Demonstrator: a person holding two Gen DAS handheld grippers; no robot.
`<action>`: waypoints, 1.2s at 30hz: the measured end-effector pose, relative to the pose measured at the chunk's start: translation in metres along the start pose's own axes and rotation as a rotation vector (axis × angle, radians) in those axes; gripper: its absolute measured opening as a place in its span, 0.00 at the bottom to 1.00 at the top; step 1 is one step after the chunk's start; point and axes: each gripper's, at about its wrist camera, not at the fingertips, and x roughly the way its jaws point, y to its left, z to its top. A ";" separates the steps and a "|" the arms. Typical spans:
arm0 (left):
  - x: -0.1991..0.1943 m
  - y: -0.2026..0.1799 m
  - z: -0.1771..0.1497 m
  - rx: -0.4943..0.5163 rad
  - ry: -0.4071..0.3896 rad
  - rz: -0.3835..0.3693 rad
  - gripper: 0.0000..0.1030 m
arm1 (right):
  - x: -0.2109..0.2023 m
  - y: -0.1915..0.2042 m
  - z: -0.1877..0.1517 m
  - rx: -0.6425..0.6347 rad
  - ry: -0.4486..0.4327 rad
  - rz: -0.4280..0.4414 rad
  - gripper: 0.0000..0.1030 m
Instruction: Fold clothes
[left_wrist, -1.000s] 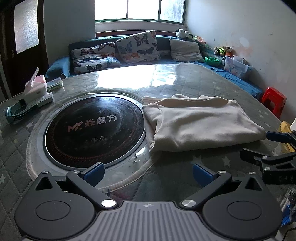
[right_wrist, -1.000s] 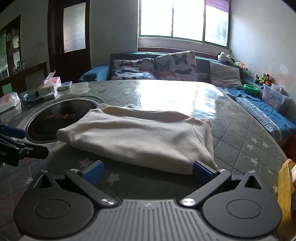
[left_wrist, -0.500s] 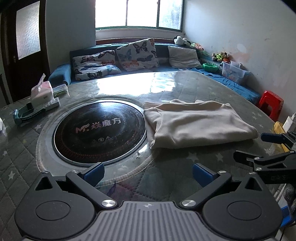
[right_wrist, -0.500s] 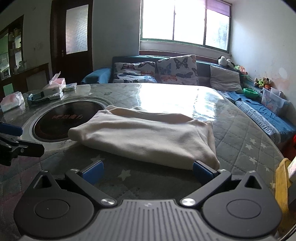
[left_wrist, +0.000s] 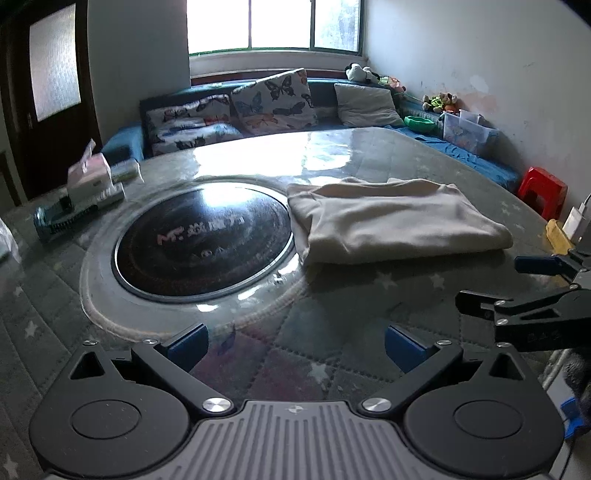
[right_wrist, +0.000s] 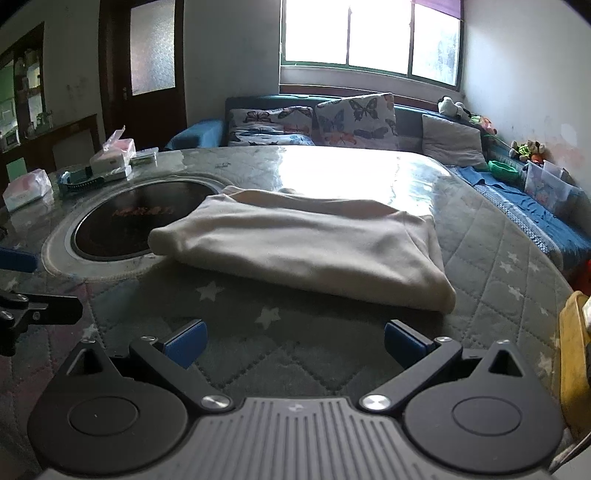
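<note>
Tissue box (left_wrist: 90, 175): sitting at the far left of the table, pink and white, with a dark brush-like item (left_wrist: 59, 219) lying just nearer; what that item is I cannot tell.
Round dark panel (left_wrist: 201, 236): lying set into the table left of centre, catching window glare, with printed characters on it.
Left gripper (left_wrist: 293, 343): hovering over the near edge of the table (left_wrist: 332, 354), its blue-padded fingers (left_wrist: 186, 343) standing wide apart and gripping nothing.
Folded garment (left_wrist: 391, 225): lying flat on the table, cream-coloured, folded into a thick rectangle; its left edge is overlapping the rim of the round dark panel, and it is resting beyond both grippers, touching neither.
Right gripper (right_wrist: 293, 343): hanging low over the quilted, star-patterned cover just near of the garment, its fingers (right_wrist: 404, 341) spread apart and empty; in the left wrist view it is showing at the right edge (left_wrist: 487, 284).
Butterfly cushions (right_wrist: 354, 120): leaning on the blue sofa beyond the far side of the table, under the window.
Clear storage box (left_wrist: 465, 133): standing at the far right on the sofa, beside soft toys.
Red stool (left_wrist: 541, 190): standing on the floor at the right, past the table edge.
</note>
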 end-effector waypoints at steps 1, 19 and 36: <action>0.000 0.000 0.000 -0.004 0.001 -0.001 1.00 | 0.000 0.000 0.000 0.003 0.007 -0.005 1.00; 0.001 -0.010 -0.002 0.003 0.003 -0.007 1.00 | -0.002 -0.003 -0.003 0.038 0.040 -0.031 1.00; -0.020 0.015 0.002 -0.071 0.050 0.034 1.00 | 0.007 -0.006 0.009 0.118 0.022 -0.034 1.00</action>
